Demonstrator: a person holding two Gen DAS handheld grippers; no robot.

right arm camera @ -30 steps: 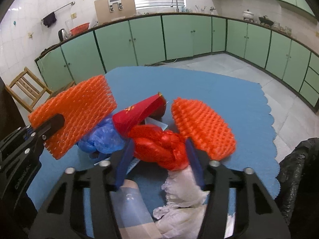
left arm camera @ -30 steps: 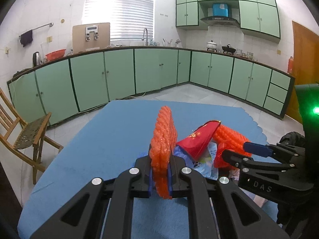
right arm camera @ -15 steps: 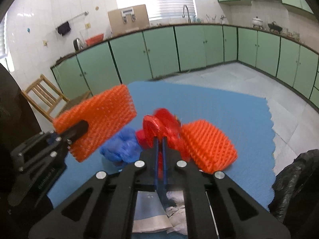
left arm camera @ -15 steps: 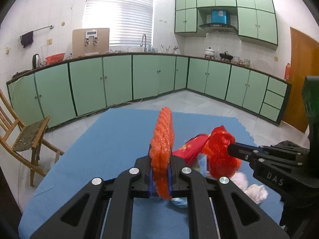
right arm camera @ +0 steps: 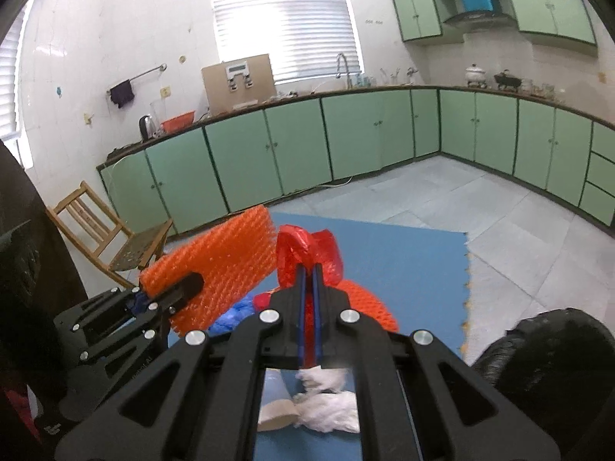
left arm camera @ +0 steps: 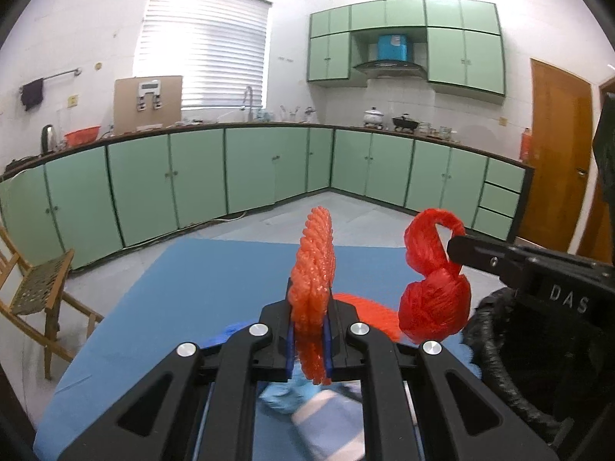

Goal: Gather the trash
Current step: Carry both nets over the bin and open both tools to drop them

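Right tongs (right arm camera: 307,269) grip a crumpled red plastic bag (right arm camera: 309,255); black bin bag (right arm camera: 546,349) sits lower right, nearest them. Left tongs (left arm camera: 309,303) pinch orange foam netting (left arm camera: 313,269).

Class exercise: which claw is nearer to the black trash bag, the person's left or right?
Right. The right claw, shut on the red plastic bag, hangs just beside the black trash bag; the left claw, gripping orange foam netting, sits farther off.
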